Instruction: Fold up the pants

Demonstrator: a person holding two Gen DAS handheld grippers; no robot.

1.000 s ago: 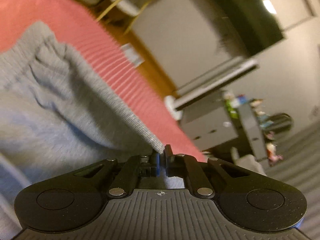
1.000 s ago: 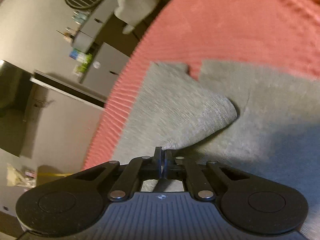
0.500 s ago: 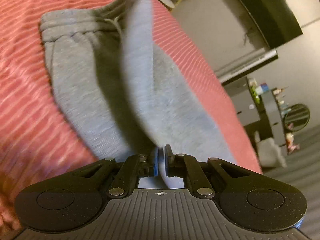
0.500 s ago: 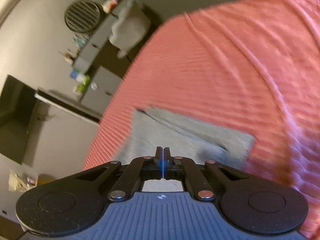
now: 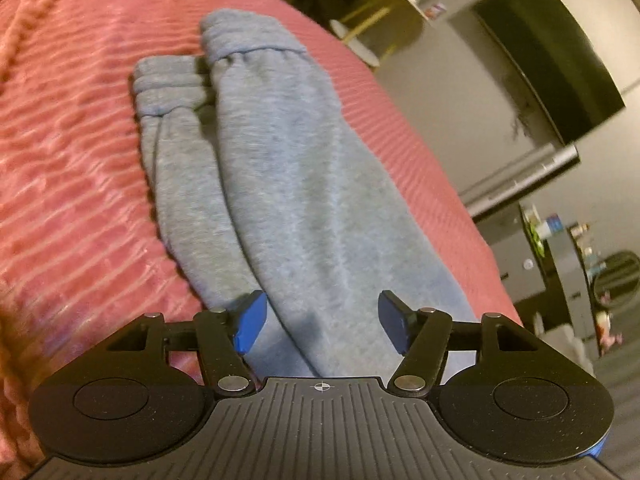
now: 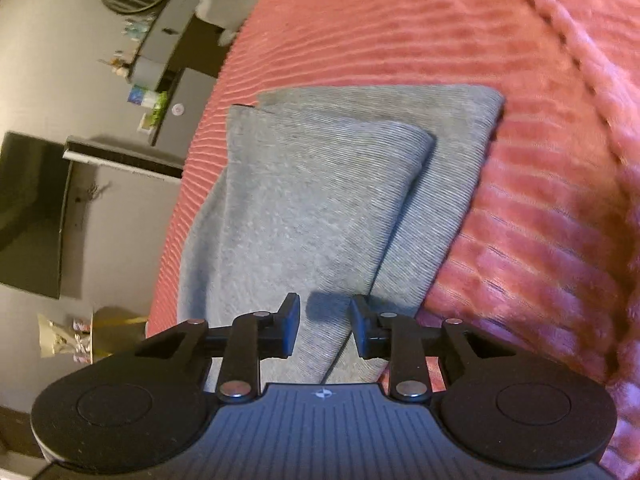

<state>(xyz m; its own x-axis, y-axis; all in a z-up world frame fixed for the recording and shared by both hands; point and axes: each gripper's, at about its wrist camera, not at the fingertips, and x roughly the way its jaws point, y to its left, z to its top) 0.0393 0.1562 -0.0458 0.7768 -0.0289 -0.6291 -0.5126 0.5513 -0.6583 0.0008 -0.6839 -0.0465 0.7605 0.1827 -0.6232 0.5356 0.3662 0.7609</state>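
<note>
On the red ribbed bedspread (image 5: pixel 72 168), close to the edge that drops toward the room, the grey pants (image 5: pixel 288 184) lie folded lengthwise, one leg laid over the other. In the left wrist view the two elastic cuffs (image 5: pixel 248 44) sit at the far end, the upper leg's cuff reaching a little past the lower one. The left gripper (image 5: pixel 322 322) hovers over the near part of the legs with its blue-padded fingers spread wide, nothing between them; whether the pads brush the cloth is hard to tell from this angle. In the right wrist view the pants (image 6: pixel 304 200) show as stacked layers, a narrower upper panel resting on a wider one whose far corner points toward the middle of the bedspread (image 6: pixel 540 200). The right gripper (image 6: pixel 325 326) is also parted, more narrowly, above the near end of the upper layer's edge, gripping nothing. Beyond the bed edge stand a dark screen (image 6: pixel 32 216) and a low cabinet (image 6: pixel 168 52).
</note>
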